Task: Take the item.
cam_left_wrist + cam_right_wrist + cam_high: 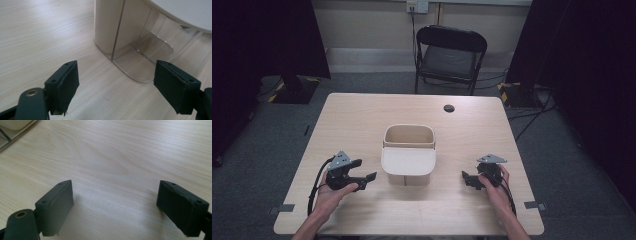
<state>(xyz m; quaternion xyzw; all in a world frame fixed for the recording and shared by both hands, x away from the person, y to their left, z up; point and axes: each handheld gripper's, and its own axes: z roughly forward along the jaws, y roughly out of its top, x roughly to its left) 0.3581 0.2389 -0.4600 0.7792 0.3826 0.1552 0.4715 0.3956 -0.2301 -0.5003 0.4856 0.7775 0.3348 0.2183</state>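
Note:
A beige open-topped bin [409,137] stands at the middle of the wooden table [362,115], with a white rounded lid [408,161] tilted over its near side. In the left gripper view the bin's beige wall [107,25] and a clear lower panel [140,55] stand just ahead of the jaws, with the white lid [190,12] at top right. My left gripper [368,181] [116,85] is held just left of the bin, open, with nothing between its pads. My right gripper [467,181] [115,206] is held to the bin's right, open over bare wood.
A black folding chair [451,55] stands behind the table's far edge. A dark cable hole [449,108] sits in the table's far right part. Grey tape marks [536,204] lie near the front corners. Dark curtains flank both sides.

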